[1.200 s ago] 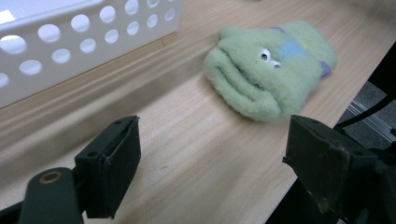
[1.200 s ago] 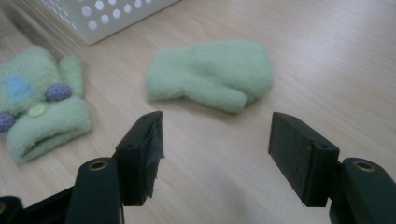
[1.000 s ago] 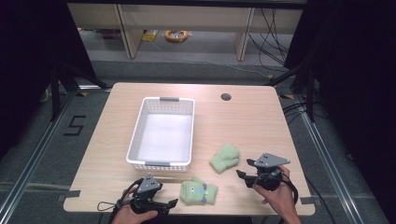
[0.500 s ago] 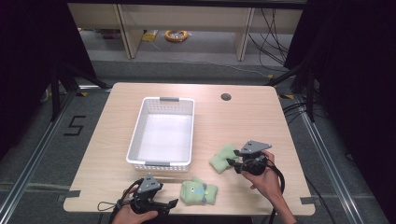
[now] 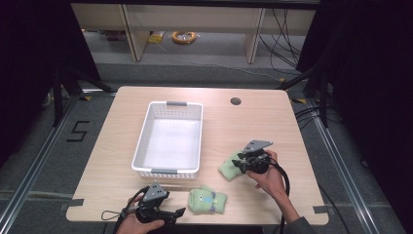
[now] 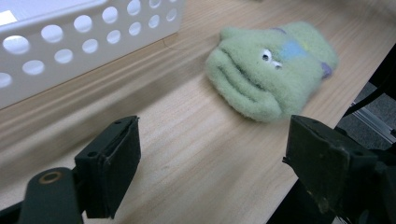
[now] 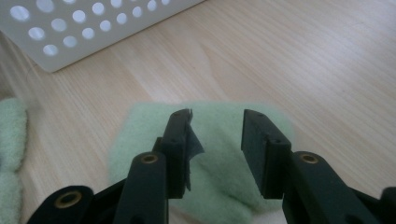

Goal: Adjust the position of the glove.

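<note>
Currently, scanning left to right in the high view: left gripper (image 5: 168, 213) sits at the bottom edge, left of centre, jaws wide apart, holding nothing. Its own view shows the green mitten with eyes (image 6: 273, 70) lying ahead and to the upper right of the jaws, clear of both, long axis running diagonally toward the upper right corner. In the high view that mitten (image 5: 208, 201) is just right of the left gripper, at the table's near edge.

White basket (image 5: 168, 170) sits centre-left in the frame, just above both mittens. Perforated walls, nothing inside as far as I can see.

Plain green mitten (image 5: 229, 166) lies right of the basket's lower right corner, long axis roughly left-right with a slight tilt. Right gripper (image 5: 243, 163) is on top of its right end. In the right gripper view the jaws stand partly apart, straddling the fabric (image 7: 210, 140) with the tips down on it, not yet clamped.

Judgement: the key relation is the right gripper directly over the plain mitten, jaws across its width. Likely next: close and lift, with the basket up and left of it. Right hand is the nearer one for this mitten; left is nearer the eyed one.
</note>
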Tool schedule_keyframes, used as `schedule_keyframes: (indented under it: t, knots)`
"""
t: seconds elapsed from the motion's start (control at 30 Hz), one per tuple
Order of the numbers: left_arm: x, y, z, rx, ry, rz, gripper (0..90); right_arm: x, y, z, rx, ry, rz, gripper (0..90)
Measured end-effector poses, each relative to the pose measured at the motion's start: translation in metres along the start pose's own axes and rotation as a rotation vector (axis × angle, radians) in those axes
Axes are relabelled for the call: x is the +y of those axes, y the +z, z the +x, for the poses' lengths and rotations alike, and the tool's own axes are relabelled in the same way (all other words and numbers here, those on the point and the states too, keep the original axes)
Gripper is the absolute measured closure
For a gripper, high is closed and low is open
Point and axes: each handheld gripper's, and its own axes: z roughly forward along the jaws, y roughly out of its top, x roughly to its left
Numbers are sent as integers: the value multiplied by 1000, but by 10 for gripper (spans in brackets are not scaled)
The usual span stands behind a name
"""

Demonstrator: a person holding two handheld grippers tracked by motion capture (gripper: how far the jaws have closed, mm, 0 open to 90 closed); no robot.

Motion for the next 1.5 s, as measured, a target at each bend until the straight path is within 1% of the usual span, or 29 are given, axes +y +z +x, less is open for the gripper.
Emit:
schedule_keyframes:
  t: [0.03, 0.07, 0.1, 0.2, 0.3, 0.37, 0.43, 0.47, 0.5, 0.57, 0.7, 0.8, 0.83, 0.87, 0.9, 0.93, 0.97, 1.0, 1.03, 1.07, 1.1, 1.13, 1.17, 1.2, 1.23, 1.3, 1.33, 1.47, 1.5]
  knots:
    - [-1, 2, -2, 7, -20, -27, 175, 0, 2, 0, -7, 2, -8, 633]
    - [0, 2, -2, -4, -17, -23, 175, 2, 4, 0, 7, 0, 35, 634]
    - [0, 2, -2, -4, -17, -23, 175, 1, 6, -1, 15, -15, 54, 634]
    - [-1, 1, 0, 5, 6, -5, 175, -3, 15, -3, 18, -5, 69, 645]
    - [-1, 1, -1, 5, 2, -7, 176, -5, 17, -3, 29, 1, 81, 665]
    - [0, 2, -1, -4, -6, -8, 175, -6, 19, -2, 21, 5, 61, 679]
    - [-1, 2, -1, 2, 3, -6, 176, -6, 18, -2, 31, 14, 85, 748]
    - [-1, 2, -1, 2, 3, -6, 176, -6, 18, -2, 31, 14, 85, 748]
    - [-1, 3, -1, -3, -3, -5, 176, -8, 21, -3, 32, 14, 56, 798]
    - [-1, 3, -1, -1, -3, -10, 176, -8, 21, -3, 32, 12, 54, 828]
    - [-1, 2, -2, 2, -5, -15, 177, -8, 20, -2, 28, 23, 52, 850]
    - [0, 1, -1, -6, 8, 2, 177, -8, 18, -3, 31, 25, 43, 862]
    - [0, 1, -1, -4, 7, -2, 177, -8, 17, -2, 31, 45, 35, 863]
    - [0, 2, -1, 0, 5, -9, 177, -7, 13, -2, 31, 66, 53, 864]
    - [0, 2, -1, 1, 4, -7, 177, -7, 12, -1, 25, 87, 39, 865]
    - [-1, 2, -1, -1, -6, -12, 177, -7, 11, -2, 15, 68, 21, 867]
    - [0, 1, -1, -3, -9, -12, 177, -6, 7, -1, 25, 82, 40, 868]
    - [0, 1, 0, 7, 2, -5, 177, -6, 7, 0, 14, 80, 12, 869]
    - [0, 0, 0, 0, 15, -2, 177, -5, 3, 0, 26, 85, 26, 870]
    - [0, 0, 0, -1, 9, 1, 177, -6, 1, 2, 21, 115, 7, 870]
    - [0, 1, -2, 0, -11, -19, 177, -7, -3, 3, 8, 111, 6, 870]
    - [0, 3, -2, 4, -16, -32, 177, -7, -9, 3, 21, 116, 16, 871]
    - [0, 2, -2, 3, -17, -31, 177, -11, -19, 7, 25, 158, -33, 872]
    - [0, 2, -2, 3, -17, -31, 177, -11, -19, 7, 25, 158, -33, 872]
    - [0, 1, -2, 4, -3, -21, 177, -16, -31, 9, 29, 164, -44, 872]
    - [0, 0, 0, 2, 6, -5, 177, -18, -35, 10, 21, 166, -58, 872]
    - [-1, 0, 0, 8, 1, -17, 177, -23, -45, 14, 21, 181, -65, 872]
    - [0, 0, 0, 8, -12, -23, 177, -33, -56, 21, 17, 201, -80, 872]
    - [0, 1, -1, 8, -18, -29, 177, -40, -61, 29, 31, 249, -89, 872]
